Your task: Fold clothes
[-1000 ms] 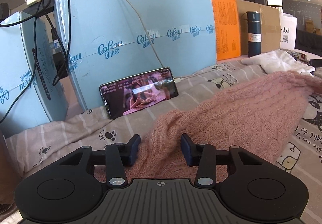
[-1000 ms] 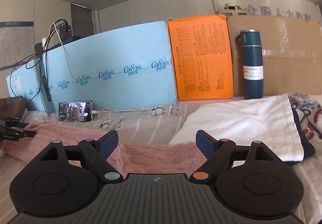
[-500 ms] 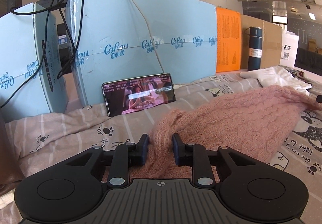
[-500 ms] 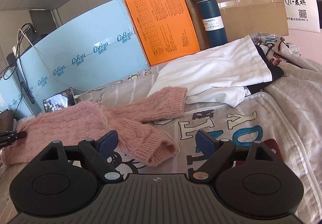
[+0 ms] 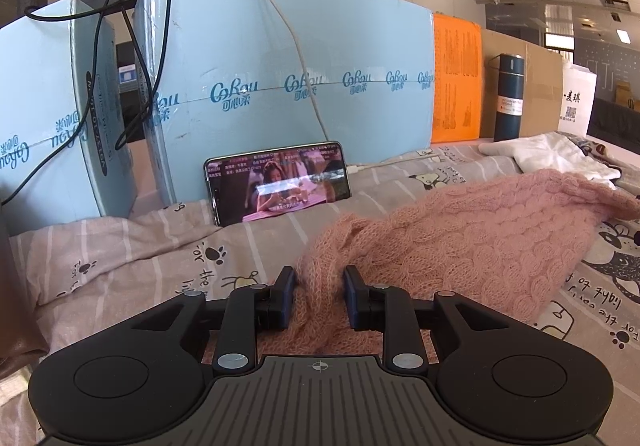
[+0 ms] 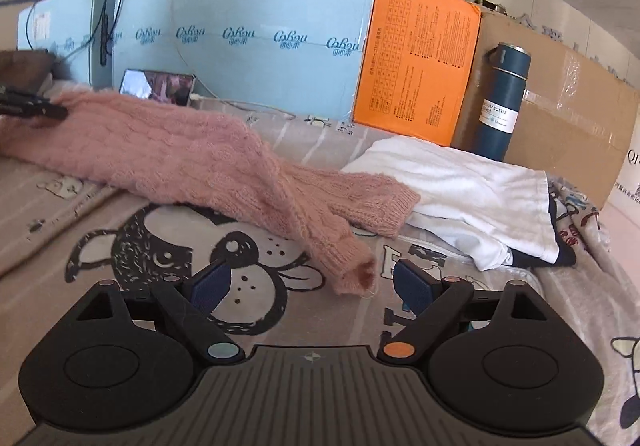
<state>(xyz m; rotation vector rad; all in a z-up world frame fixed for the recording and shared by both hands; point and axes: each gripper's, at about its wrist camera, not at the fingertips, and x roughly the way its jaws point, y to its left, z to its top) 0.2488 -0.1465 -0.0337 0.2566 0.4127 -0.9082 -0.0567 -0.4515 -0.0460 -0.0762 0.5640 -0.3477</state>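
A pink cable-knit sweater (image 5: 472, 234) lies stretched across the bed. My left gripper (image 5: 318, 286) is shut on a bunched edge of it at its left end. In the right wrist view the sweater (image 6: 168, 153) runs from far left toward the middle, with two sleeves ending in cuffs. One cuff (image 6: 356, 270) lies just in front of my right gripper (image 6: 310, 282), which is open and empty above the sheet. The left gripper (image 6: 28, 107) shows at the far left edge, at the sweater's end.
A phone (image 5: 278, 181) leans on blue foam boards (image 5: 280, 85) at the back. An orange box (image 6: 416, 65), a cardboard box (image 6: 560, 125) and a dark blue bottle (image 6: 504, 97) stand behind. White and dark clothes (image 6: 460, 181) are piled on the right of the cartoon bedsheet (image 6: 120, 246).
My left gripper closed on the sweater's edge. My right gripper stayed open and pulled back and down from the sweater toward the sleeve cuff.
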